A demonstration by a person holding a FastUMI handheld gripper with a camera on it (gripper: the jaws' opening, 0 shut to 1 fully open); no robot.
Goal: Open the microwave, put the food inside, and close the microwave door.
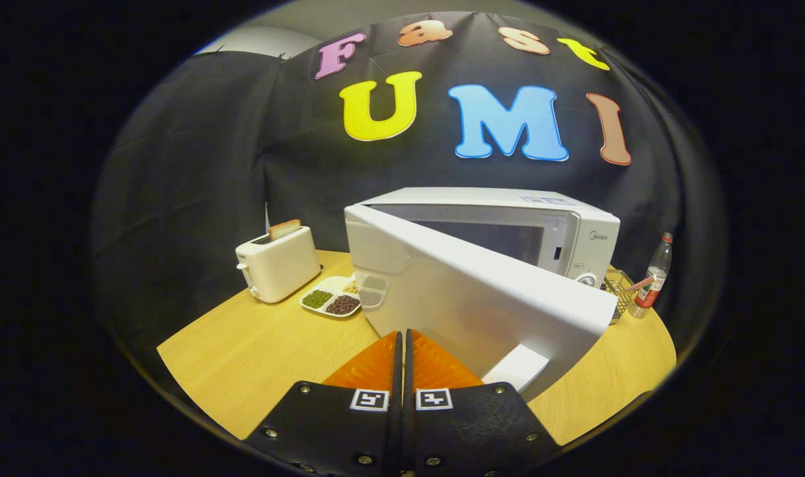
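Gripper [402,338] fingers seen pressed together, nothing held. Microwave door [482,291] found half-open just ahead of fingertips. Door judged rigid, hinged, light; best pushed flat on outer panel.

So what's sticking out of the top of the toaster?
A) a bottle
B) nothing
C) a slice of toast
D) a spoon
C: a browned slice of toast pokes up from the slot of the white toaster, left of the microwave, well beyond the gripper, whose fingers are shut on nothing.
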